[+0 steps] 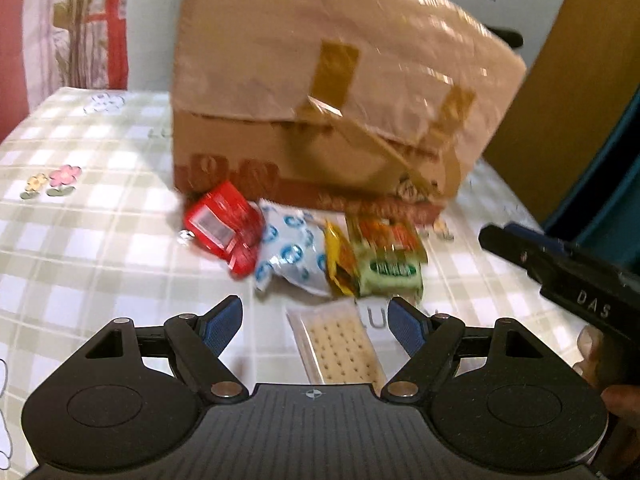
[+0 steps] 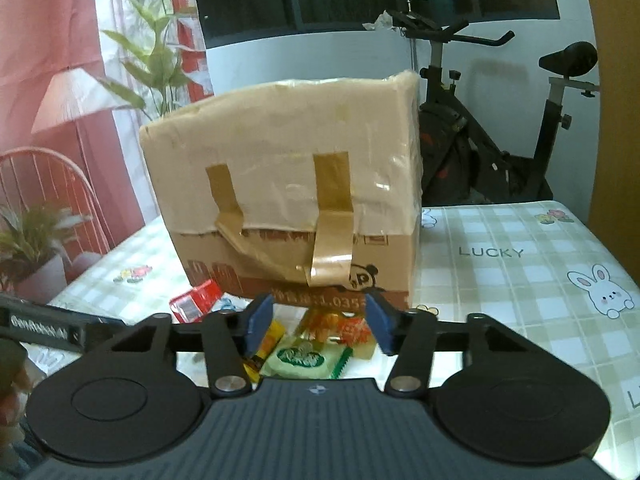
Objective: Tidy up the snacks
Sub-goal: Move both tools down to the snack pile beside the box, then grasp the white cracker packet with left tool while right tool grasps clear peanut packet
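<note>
The left gripper (image 1: pixel 316 322) is being held parted over the cracker pack (image 1: pixel 338 344) at lower centre. The right gripper (image 2: pixel 318 324), unclenched and empty, is being aimed at the green packet (image 2: pixel 304 360) (box (image 2: pixel 288 184) behind); centring is advised.

Left gripper (image 1: pixel 316 322) gapes wide, tilted down — right gripper (image 2: pixel 318 322) stands half-closed, pads touching nothing.
</note>
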